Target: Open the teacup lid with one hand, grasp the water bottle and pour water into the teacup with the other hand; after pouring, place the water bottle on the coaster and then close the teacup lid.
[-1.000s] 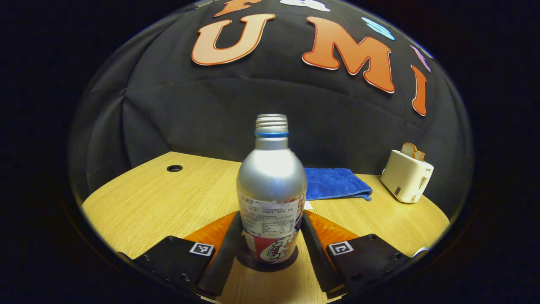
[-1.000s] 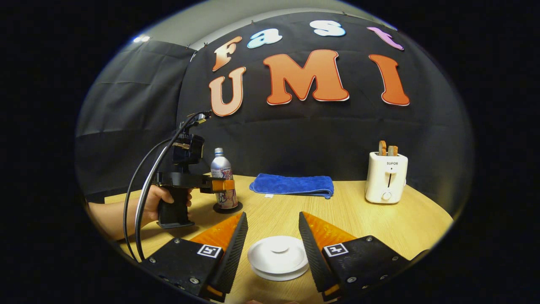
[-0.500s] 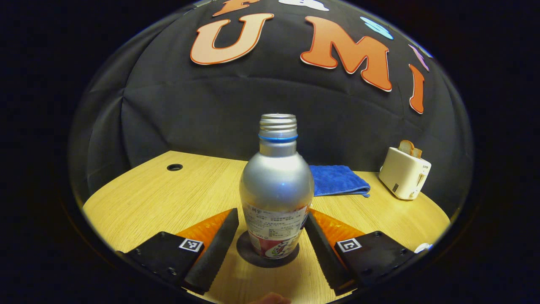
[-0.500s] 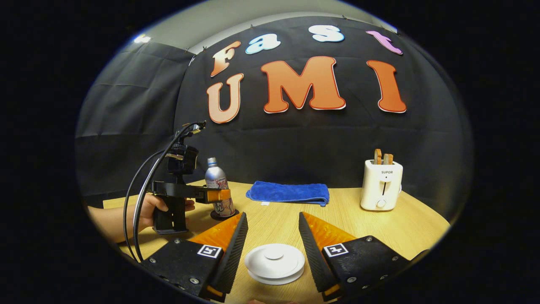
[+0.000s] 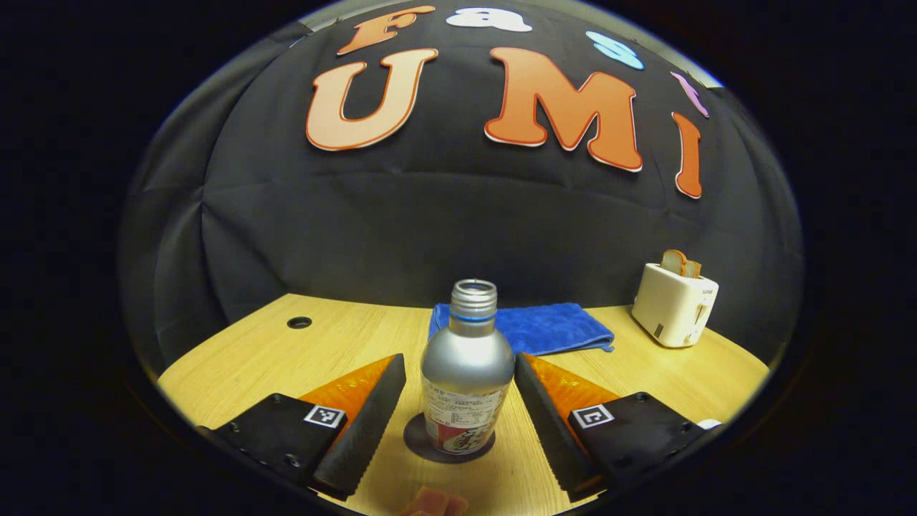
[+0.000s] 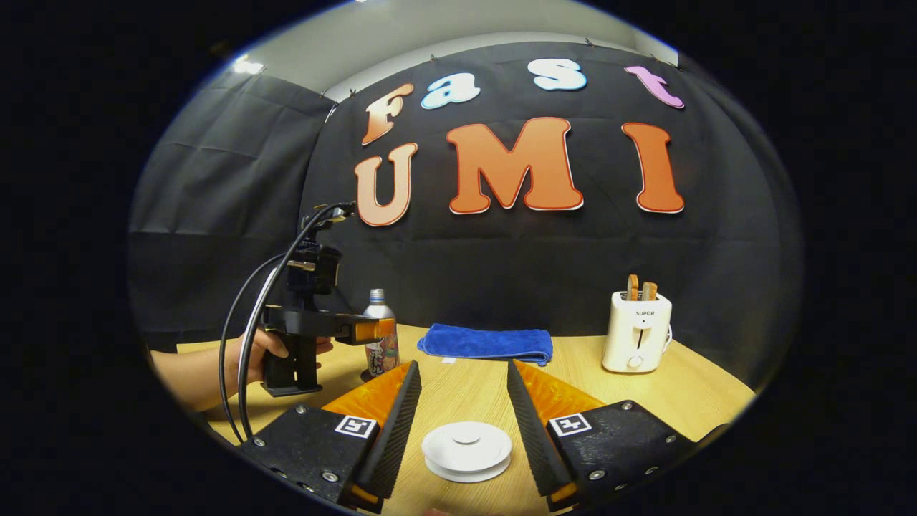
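Backing off is what the left gripper (image 5: 455, 423) has done in the left gripper view: a second ago its fingers hugged the bottle (image 5: 467, 373) low on the label, and now they stand wide with a gap on each side. The bottle is upright and uncapped on the dark coaster (image 5: 448, 448), near the table's (image 5: 272, 351) front edge. Behind it a blue cloth (image 5: 544, 327) lies along the back edge, and a toaster (image 5: 673, 304) sits toward the back right corner. A bit of the holder's fingers (image 5: 430, 502) shows at the bottom.

Over in the right gripper view, the right gripper (image 6: 462, 430) is wide open, its fingers flanking the white lid (image 6: 466, 450) without touching it; the lid looks a little smaller and lower than a second ago. Whether the lid sits on the cup or lies on the table I cannot tell, since no cup body is visible under it. Farther left, a hand (image 6: 261, 351) holds the left gripper (image 6: 380, 333) beside the bottle (image 6: 380, 337) near the left edge, with the cloth (image 6: 487, 342) and toaster (image 6: 636, 331) along the back.

My reading: pouring and parking the bottle are done, and closing the cup is the step in hand. Next, the right gripper should come down around the lid's knob, close on it, and seat it squarely
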A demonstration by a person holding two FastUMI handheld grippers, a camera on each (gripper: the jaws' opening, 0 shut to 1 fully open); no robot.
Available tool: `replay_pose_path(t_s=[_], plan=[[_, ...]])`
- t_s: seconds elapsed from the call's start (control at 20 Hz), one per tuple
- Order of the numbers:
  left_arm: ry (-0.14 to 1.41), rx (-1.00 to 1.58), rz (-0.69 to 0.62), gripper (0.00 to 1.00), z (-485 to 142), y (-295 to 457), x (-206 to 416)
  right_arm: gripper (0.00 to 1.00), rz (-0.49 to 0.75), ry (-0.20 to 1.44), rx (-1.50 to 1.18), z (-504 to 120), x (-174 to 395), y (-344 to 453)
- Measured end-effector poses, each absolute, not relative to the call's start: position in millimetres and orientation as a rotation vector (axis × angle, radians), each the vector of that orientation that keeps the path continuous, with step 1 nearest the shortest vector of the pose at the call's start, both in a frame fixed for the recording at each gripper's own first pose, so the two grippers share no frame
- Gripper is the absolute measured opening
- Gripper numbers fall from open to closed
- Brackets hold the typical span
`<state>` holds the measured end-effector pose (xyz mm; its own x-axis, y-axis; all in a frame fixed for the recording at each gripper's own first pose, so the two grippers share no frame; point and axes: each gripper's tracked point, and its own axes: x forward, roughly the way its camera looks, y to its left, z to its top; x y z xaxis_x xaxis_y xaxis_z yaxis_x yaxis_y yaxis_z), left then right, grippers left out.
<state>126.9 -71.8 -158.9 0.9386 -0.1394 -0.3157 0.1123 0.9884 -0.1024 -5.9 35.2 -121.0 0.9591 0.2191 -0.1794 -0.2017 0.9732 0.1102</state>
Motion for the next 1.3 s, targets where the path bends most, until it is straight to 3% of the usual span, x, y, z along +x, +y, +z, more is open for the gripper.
replay_pose_path(t_s=[0.5,0.85,0.9,0.95,1.3], plan=[[0.111,-0.081,-0.030,0.99,-61.9,-30.7,64.6,0.73,0.167,0.146,0.089,-93.5,-3.7,26.2],[0.042,-0.084,-0.010,0.99,-29.8,-15.7,11.7,0.73,0.116,0.054,-0.016,-54.1,2.4,26.2],[0.031,-0.084,-0.004,0.99,-24.7,-12.4,5.2,0.77,0.106,0.045,-0.029,-48.9,2.8,26.8],[0.018,-0.086,0.000,0.99,-20.1,-10.0,-1.2,0.73,0.098,0.037,-0.038,-45.8,3.5,26.8],[-0.033,-0.036,0.035,0.99,-6.2,-0.4,-30.9,0.76,0.073,0.001,0.016,-30.3,5.3,28.1]])
